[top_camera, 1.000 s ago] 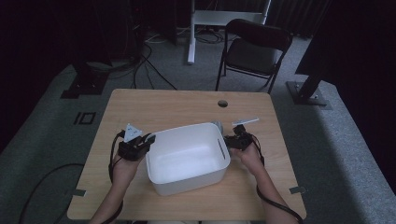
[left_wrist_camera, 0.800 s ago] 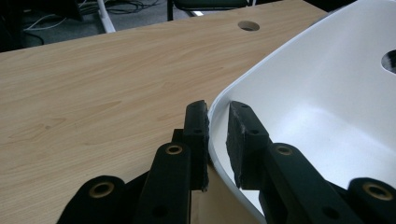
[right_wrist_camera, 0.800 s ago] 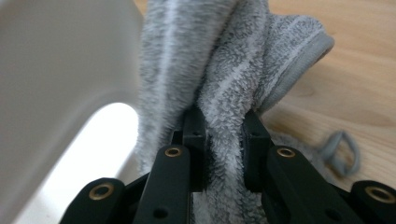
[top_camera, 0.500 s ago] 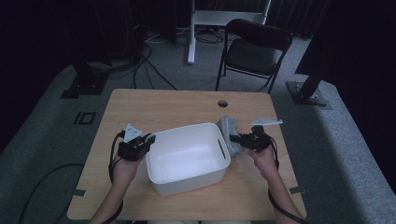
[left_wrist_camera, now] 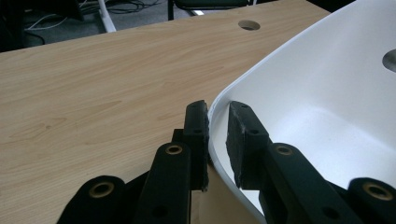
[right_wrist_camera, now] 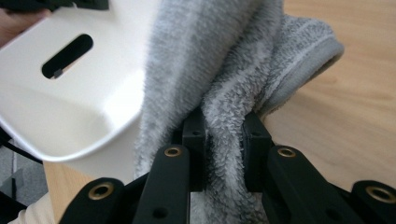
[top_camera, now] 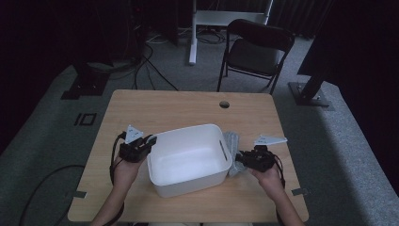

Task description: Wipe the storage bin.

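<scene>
On the light wooden counter [top_camera: 160, 106], the left tool [top_camera: 141, 147] is closed on the left rim of the white rectangular plastic tub [top_camera: 188, 157]. Just right of the tub, the right tool [top_camera: 241, 160] grips a grey fluffy towel [top_camera: 231, 143] that hangs against the tub's outer wall.

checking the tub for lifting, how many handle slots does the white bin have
2. One slot is cut in the white plastic bin's wall beside the grey terry towel; part of another shows in the left gripper view. More may be hidden.
</scene>
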